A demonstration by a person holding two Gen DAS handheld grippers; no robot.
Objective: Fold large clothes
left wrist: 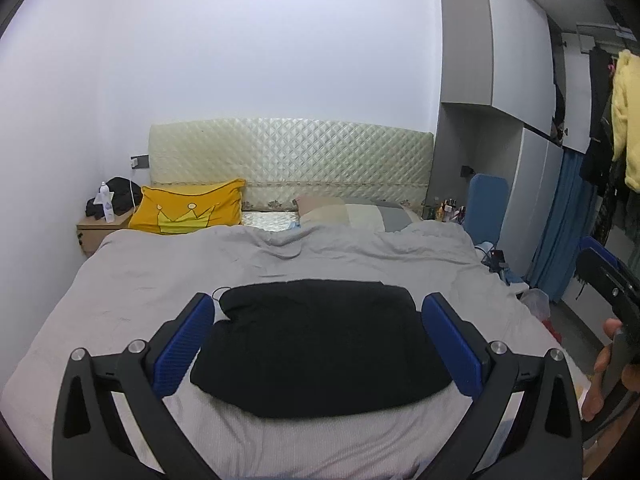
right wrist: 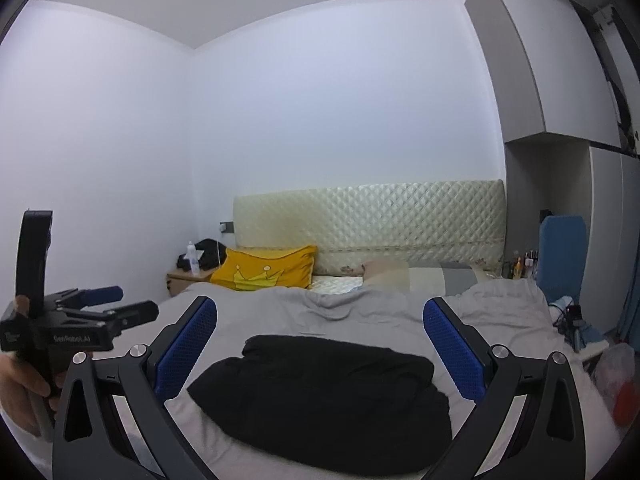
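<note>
A black garment (left wrist: pixel 320 344) lies folded into a compact block on the grey bedspread (left wrist: pixel 132 280); it also shows in the right wrist view (right wrist: pixel 324 396). My left gripper (left wrist: pixel 318 308) is open and empty, held above the near side of the garment, with blue pads (left wrist: pixel 184 344) spread to either side. My right gripper (right wrist: pixel 320 312) is open and empty too, held above the garment. The left gripper also shows at the left of the right wrist view (right wrist: pixel 116 304), held in a hand. The right gripper's body shows at the right edge of the left wrist view, its fingers out of sight.
A yellow crown pillow (left wrist: pixel 188 212) and a striped pillow (left wrist: pixel 352 214) lie by the quilted headboard (left wrist: pixel 292 160). A nightstand (left wrist: pixel 100 228) with a bottle stands at the left. A wardrobe (left wrist: pixel 520 120), blue chair (left wrist: pixel 486 204) and hanging clothes (left wrist: pixel 624 120) are at the right.
</note>
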